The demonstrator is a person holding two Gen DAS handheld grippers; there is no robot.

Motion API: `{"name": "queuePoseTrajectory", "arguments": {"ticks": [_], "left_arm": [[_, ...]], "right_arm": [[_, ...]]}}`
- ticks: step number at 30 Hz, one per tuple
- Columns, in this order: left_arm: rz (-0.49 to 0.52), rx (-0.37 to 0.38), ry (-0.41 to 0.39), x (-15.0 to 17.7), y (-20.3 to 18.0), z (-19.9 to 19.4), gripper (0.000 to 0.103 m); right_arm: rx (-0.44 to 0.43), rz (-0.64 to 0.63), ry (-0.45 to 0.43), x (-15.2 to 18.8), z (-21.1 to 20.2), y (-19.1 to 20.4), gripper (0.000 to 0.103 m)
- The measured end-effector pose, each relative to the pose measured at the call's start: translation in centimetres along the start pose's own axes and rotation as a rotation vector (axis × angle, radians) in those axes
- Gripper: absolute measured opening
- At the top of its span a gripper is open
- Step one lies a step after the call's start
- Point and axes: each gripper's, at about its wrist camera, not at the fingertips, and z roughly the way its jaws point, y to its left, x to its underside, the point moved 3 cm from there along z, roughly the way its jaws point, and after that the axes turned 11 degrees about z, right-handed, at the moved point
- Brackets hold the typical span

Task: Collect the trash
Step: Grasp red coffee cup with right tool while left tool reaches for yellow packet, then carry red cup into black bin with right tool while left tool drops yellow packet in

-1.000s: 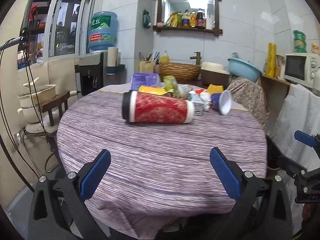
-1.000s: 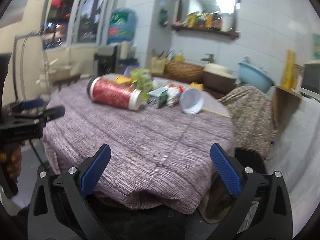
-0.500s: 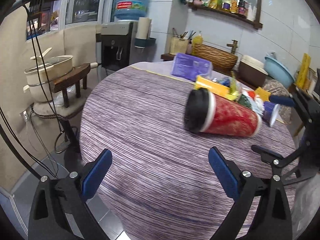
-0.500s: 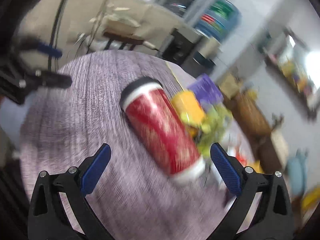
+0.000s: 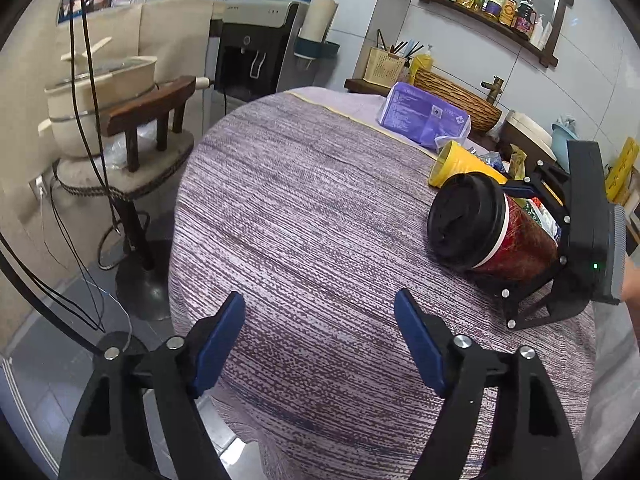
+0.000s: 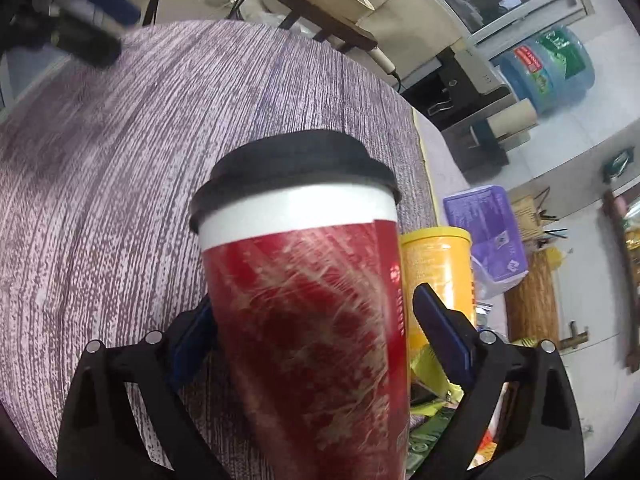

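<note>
The cup (image 6: 304, 320), red with a black lid, lies on its side on the bench (image 5: 304, 216) between the spread fingers of the right claw (image 6: 316, 328), not yet pinched. A yellow can (image 6: 438, 264) and purple packet (image 6: 486, 224) lie just beyond. The left claw (image 5: 320, 340) hangs open over the bench's near edge.

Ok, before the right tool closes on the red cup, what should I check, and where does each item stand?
1. Red cup sits between the right tool's fingers: ok.
2. Both pads touch the cup: not ok; a gap shows at one pad.
3. Black lid is seated on the cup: ok.
4. Yellow can is clear of the closing finger: cannot tell; it lies right beside it.
5. Left tool is open, empty and away from the cup: ok.
</note>
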Motion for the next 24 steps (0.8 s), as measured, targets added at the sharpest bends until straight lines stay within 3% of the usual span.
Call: {"name": "queuePoseTrajectory", "arguments": {"ticks": [2, 9, 14, 17, 20, 24], "left_arm": [[-0.015, 0.018, 0.008, -0.1, 0.0, 0.4, 0.071], [-0.007, 0.039, -0.013, -1.3, -0.2, 0.6, 0.068], [-0.025, 0.124, -0.018, -3.1, -0.6, 1.3, 0.068], [-0.004, 0.184, -0.024, -4.7, -2.4, 2.0, 0.068], [0.071, 0.238, -0.016, -6.6, -5.3, 3.3, 0.068], [0.076, 0.33, 0.016, -9.1, -8.8, 6.0, 0.064]], "right_arm": [[-0.029, 0.019, 0.007, -0.3, 0.3, -0.3, 0.083], [-0.064, 0.092, -0.011, 0.3, -1.0, 0.6, 0.079], [-0.161, 0.325, -0.121, 1.8, -6.2, -1.0, 0.079], [-0.238, 0.516, -0.207, 4.7, -10.1, -2.3, 0.079], [-0.221, 0.633, -0.254, 7.3, -12.4, -3.2, 0.079], [-0.195, 0.783, -0.303, 11.3, -15.3, -4.7, 0.079]]}}
